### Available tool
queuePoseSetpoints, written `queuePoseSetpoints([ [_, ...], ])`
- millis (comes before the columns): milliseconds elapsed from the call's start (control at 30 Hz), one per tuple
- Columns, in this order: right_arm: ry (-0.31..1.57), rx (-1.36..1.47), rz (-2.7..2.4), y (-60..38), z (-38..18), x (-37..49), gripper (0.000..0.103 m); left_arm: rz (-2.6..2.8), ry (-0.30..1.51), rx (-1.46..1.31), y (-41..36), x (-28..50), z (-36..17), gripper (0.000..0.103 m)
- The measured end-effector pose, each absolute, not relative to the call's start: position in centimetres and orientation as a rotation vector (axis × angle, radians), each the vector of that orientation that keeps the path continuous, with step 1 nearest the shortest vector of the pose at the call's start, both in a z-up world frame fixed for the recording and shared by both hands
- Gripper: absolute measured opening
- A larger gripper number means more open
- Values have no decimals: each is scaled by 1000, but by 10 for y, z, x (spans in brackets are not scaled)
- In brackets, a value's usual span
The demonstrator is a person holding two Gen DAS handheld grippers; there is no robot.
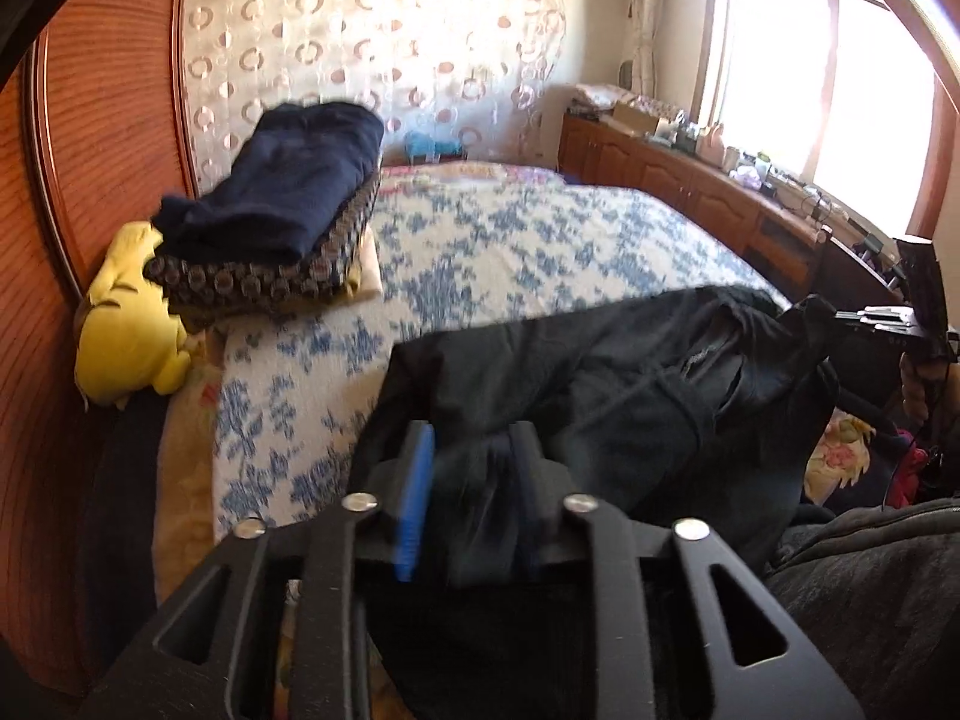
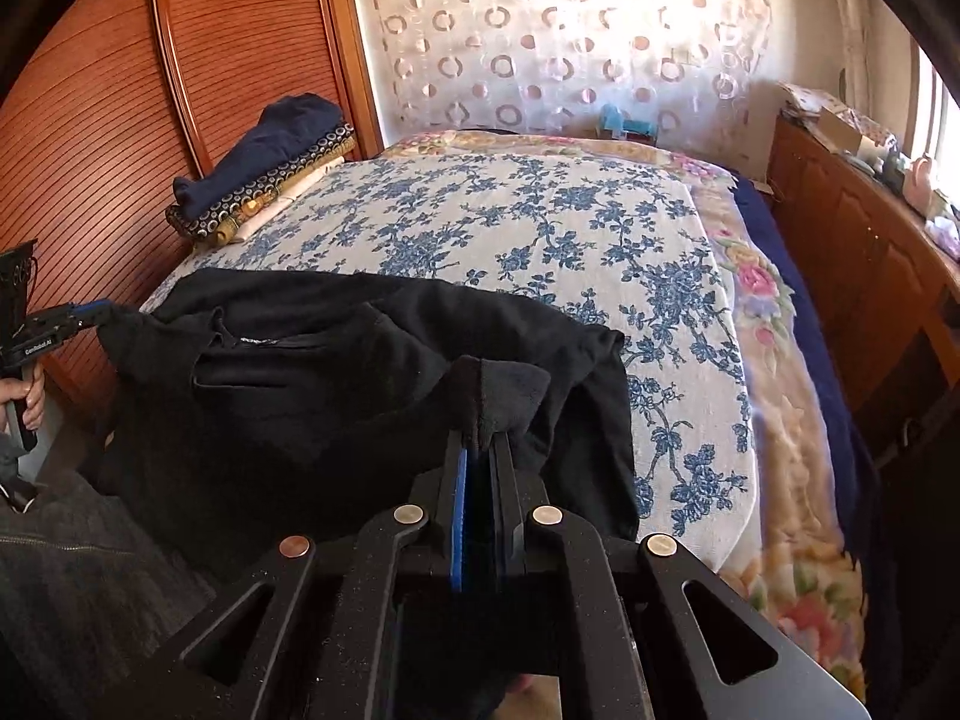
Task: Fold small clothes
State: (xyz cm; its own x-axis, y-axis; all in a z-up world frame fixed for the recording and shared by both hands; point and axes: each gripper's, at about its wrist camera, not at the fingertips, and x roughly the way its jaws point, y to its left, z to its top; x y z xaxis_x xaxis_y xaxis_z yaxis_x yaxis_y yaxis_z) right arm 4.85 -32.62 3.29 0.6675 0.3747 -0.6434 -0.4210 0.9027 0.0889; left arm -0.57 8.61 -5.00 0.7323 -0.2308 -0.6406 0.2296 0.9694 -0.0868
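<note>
A black garment point(image 1: 600, 372) point(image 2: 300, 390) lies spread over the near edge of a bed with a blue-flowered cover point(image 1: 510, 240) point(image 2: 510, 228). My left gripper point(image 1: 471, 429) has its jaws apart, and a blurred fold of the black cloth hangs loosely between them, away from the blue pad point(image 1: 414, 504). The right wrist view shows that gripper point(image 2: 90, 309) at the garment's left corner. My right gripper point(image 2: 480, 420) is shut on a pinched-up fold at the garment's right side. It shows at the far right of the left wrist view point(image 1: 840, 315).
A stack of folded clothes point(image 1: 282, 204) point(image 2: 264, 174) with a navy piece on top sits by the wooden headboard point(image 1: 90, 120). A yellow plush toy point(image 1: 126, 330) lies beside it. A wooden cabinet point(image 1: 690, 180) point(image 2: 852, 252) runs under the window. A person's hand point(image 2: 27, 402) and grey clothing point(image 2: 72, 570) are close.
</note>
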Motion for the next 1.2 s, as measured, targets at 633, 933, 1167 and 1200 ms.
queuePoseSetpoints([
  [633,616,-135,350,-331,44,67,46,-235,781,-23,90,83,-79,80],
  [933,687,-109,336,-320,16,115,56,-216,826,4,91,103,-90,80],
  [1167,760,-51,315,-324,0,150,56,-214,873,3,92,109,-106,80],
  [1200,764,-41,316,-324,-1,153,56,-215,877,3,91,108,-108,80],
])
